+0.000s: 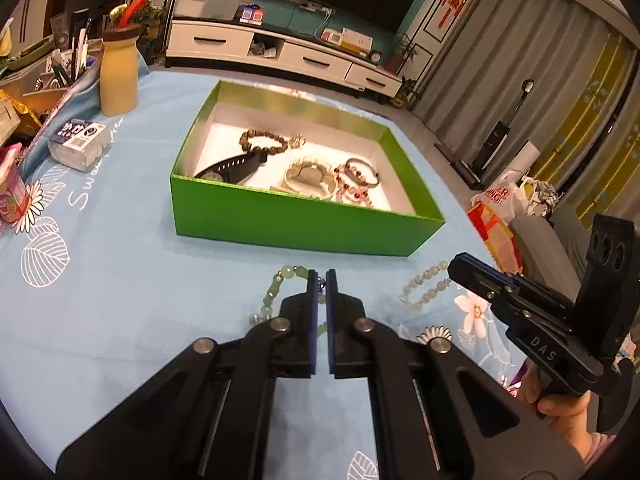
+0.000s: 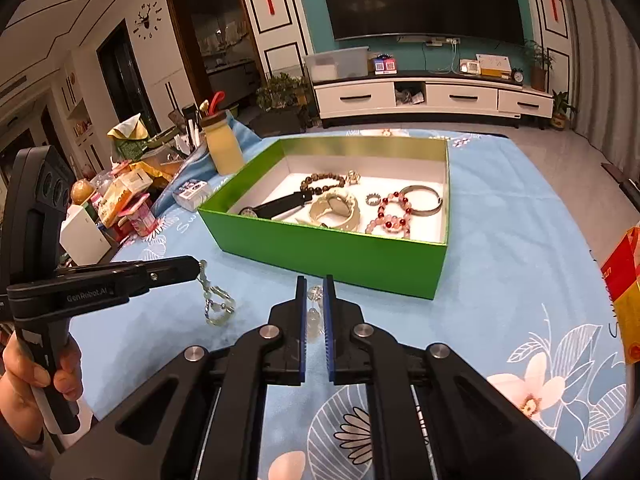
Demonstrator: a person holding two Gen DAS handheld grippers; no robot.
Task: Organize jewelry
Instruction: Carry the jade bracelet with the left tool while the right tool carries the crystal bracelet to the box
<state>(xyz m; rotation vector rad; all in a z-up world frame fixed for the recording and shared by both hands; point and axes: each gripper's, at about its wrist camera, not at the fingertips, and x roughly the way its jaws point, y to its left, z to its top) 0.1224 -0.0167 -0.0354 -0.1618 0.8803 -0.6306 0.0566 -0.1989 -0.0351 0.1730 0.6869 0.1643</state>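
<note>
A green box (image 1: 280, 220) (image 2: 320, 248) on the blue tablecloth holds a brown bead bracelet (image 1: 262, 140), a black watch (image 1: 236, 166), a pale bangle (image 1: 310, 176), a pink bead bracelet (image 2: 390, 214) and a silver bangle (image 2: 422, 200). My left gripper (image 1: 321, 276) (image 2: 198, 268) is shut on a green bead bracelet (image 1: 276, 284) (image 2: 218, 306), which hangs from it just above the cloth. My right gripper (image 2: 315, 280) (image 1: 456, 268) is shut on a pale bead bracelet (image 1: 424, 288) (image 2: 314, 294) in front of the box.
A yellow bottle (image 1: 119, 72), a small white packet (image 1: 78, 144) and cluttered boxes (image 2: 120, 200) stand at the table's left. The table's right edge drops to bags (image 1: 500, 208) on the floor. A TV cabinet (image 2: 432, 98) stands behind.
</note>
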